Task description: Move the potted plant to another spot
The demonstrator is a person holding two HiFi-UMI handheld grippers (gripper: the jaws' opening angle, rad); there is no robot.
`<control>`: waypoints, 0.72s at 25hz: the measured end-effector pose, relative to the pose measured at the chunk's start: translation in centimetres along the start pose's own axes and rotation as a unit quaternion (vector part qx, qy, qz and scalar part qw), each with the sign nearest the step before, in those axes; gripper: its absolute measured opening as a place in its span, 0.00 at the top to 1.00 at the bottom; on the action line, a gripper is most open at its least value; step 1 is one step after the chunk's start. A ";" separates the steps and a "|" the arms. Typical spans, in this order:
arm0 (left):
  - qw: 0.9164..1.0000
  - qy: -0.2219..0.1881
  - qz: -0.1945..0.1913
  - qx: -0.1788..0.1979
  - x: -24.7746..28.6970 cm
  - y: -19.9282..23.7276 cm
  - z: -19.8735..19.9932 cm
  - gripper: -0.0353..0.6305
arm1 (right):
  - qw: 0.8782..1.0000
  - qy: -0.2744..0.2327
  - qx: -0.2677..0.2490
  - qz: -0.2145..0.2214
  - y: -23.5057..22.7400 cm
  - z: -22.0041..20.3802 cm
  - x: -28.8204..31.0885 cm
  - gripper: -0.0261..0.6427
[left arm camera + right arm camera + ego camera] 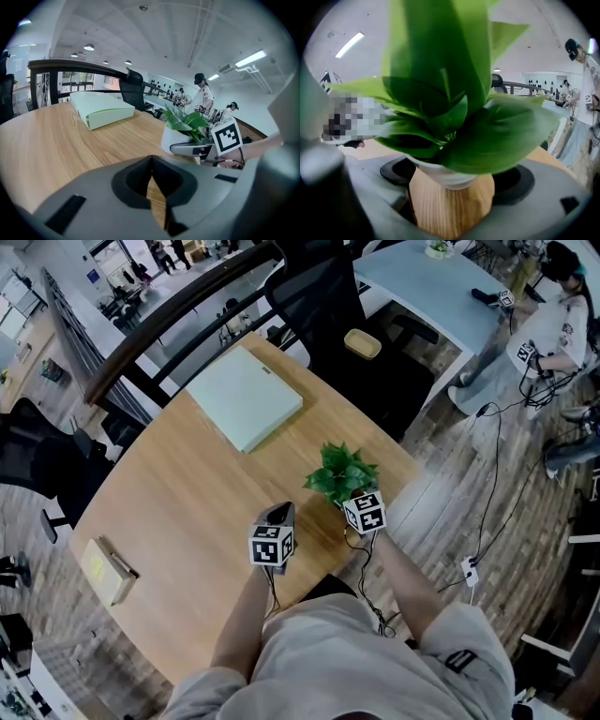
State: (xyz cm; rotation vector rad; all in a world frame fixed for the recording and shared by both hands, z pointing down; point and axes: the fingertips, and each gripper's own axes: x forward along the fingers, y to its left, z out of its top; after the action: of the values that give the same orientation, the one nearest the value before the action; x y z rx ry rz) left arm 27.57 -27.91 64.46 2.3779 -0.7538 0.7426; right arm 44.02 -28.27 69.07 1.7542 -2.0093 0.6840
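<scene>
The potted plant [339, 472], green leaves in a small white pot, stands on the round wooden table [187, 493] near its right edge. My right gripper [349, 505] is at the pot with a jaw on either side. In the right gripper view the white pot [447, 176] sits between the black pads, and a sliver of table shows beside it; leaves fill that view. In the left gripper view the pot [174, 136] rests on the table with the right gripper [192, 149] alongside it. My left gripper [279, 514] [151, 161] hovers just left of the plant, shut and empty.
A flat pale green box [246, 395] [101, 110] lies at the table's far side. A small yellowish block [108, 570] sits near the left edge. Black chairs [319, 287] and a dark railing [169, 315] stand beyond. A person [553, 334] stands far right.
</scene>
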 end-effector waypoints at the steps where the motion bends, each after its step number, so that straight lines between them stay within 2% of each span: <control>1: 1.000 0.000 0.000 0.000 0.0 0.0 -0.1 0.93 | 1.000 0.000 0.001 0.000 0.0 -0.1 -0.1 0.22; 9: 1.000 -0.002 0.003 -0.019 -0.7 0.5 -0.8 0.93 | 1.000 0.007 0.015 0.019 1.6 -1.3 -1.4 0.20; 14: 0.999 -0.005 0.004 -0.038 -1.1 0.6 -1.7 0.93 | 0.999 0.007 0.035 0.014 1.8 -2.3 -3.2 0.20; 18: 0.999 -0.013 0.001 -0.046 -1.9 0.3 -2.0 0.93 | 0.999 0.019 0.026 0.012 2.9 -3.4 -4.7 0.21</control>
State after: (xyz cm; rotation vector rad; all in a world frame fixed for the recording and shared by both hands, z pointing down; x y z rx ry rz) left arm 25.35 -26.23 64.76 2.3084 -0.7835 0.6652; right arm 41.70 -22.17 68.78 1.7357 -2.0078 0.7768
